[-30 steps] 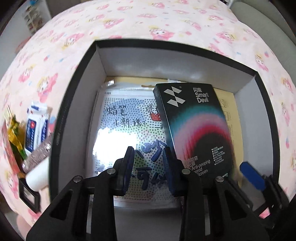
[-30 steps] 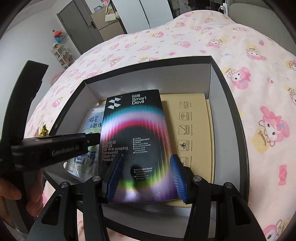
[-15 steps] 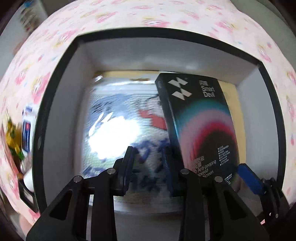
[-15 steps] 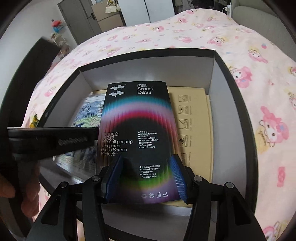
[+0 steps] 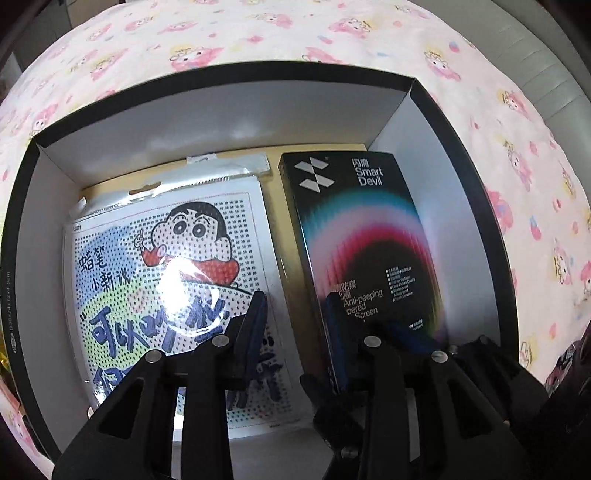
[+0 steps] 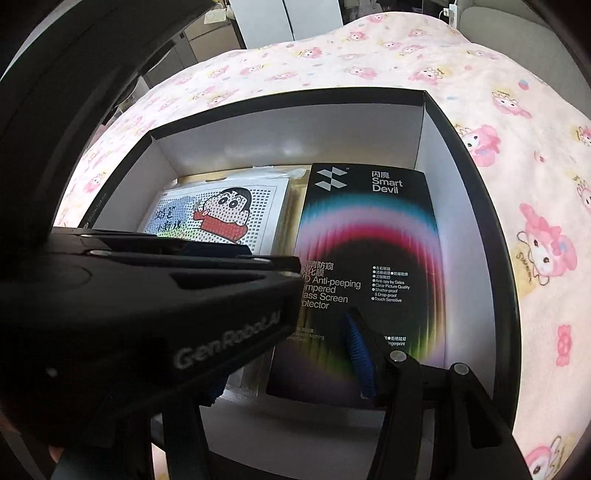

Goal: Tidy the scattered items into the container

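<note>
A black-rimmed container (image 5: 258, 74) (image 6: 295, 98) with white inner walls sits on a pink bedspread. Inside on the left lies a cartoon sheet (image 5: 166, 266) (image 6: 221, 210) in a clear sleeve. On the right lies a black Smart Devil screen-protector box (image 5: 373, 236) (image 6: 369, 236). My left gripper (image 5: 293, 332) hangs open over the gap between the two, its right finger overlapping the box's left edge. My right gripper (image 6: 288, 369) is open above the box's near end, holding nothing. Its left finger is mostly hidden behind the left gripper's body (image 6: 147, 314).
A tan flat package (image 5: 273, 206) lies under both items. The pink cartoon-print bedspread (image 5: 517, 221) (image 6: 517, 184) surrounds the container. Grey cushions (image 6: 517, 33) and white furniture (image 6: 280, 18) stand beyond. A gold wrapper edge (image 5: 3, 356) shows at far left. A hand (image 6: 55, 452) holds the left gripper.
The black box now lies at the container's right side, no longer framed by the right fingers. The left gripper swung in over the container and now blocks the right wrist view's left half.
</note>
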{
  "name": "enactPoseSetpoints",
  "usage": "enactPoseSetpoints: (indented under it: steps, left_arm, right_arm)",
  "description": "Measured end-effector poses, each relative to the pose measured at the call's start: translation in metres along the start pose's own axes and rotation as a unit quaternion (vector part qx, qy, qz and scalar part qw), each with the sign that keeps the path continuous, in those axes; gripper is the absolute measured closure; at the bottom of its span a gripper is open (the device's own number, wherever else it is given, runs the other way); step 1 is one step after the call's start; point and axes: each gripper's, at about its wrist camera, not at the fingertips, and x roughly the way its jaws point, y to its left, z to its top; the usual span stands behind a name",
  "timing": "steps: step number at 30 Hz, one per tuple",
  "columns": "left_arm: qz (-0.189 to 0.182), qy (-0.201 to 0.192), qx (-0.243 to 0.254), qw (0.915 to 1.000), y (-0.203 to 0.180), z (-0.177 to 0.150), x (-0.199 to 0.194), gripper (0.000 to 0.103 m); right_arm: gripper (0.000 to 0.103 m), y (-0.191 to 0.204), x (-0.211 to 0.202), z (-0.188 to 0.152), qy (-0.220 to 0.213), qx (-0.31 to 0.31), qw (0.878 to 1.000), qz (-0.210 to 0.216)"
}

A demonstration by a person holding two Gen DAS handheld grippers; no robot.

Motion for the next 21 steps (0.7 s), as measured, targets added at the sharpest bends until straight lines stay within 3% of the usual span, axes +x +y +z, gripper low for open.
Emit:
enactPoseSetpoints:
  steps: [3, 9, 13, 21]
  left_arm:
    - [0.000, -0.020, -0.004, 0.9998, 0.004, -0.005, -0.008, 0.070]
    - [-0.003, -0.107, -0.014, 0.9941, 0.011, -0.021, -0.052, 0.069]
    - [0.003, -0.161, -0.013, 0.9869, 0.008, -0.019, -0.069, 0.057]
    - [0.010, -0.214, 0.006, 0.9768, 0.000, -0.045, -0.118, 0.048]
  right_arm:
    - [0.050, -0.001, 0.000, 0.000, -0.004, 0.003, 1.000, 0.001]
    - [0.050, -0.001, -0.017, -0.002, -0.030, 0.029, 0.999, -0.015]
    - [0.051, 0.001, -0.031, -0.004, -0.041, 0.034, 0.998, -0.027]
    - [0.048, 0.014, -0.094, -0.019, -0.098, 0.061, 0.993, -0.037]
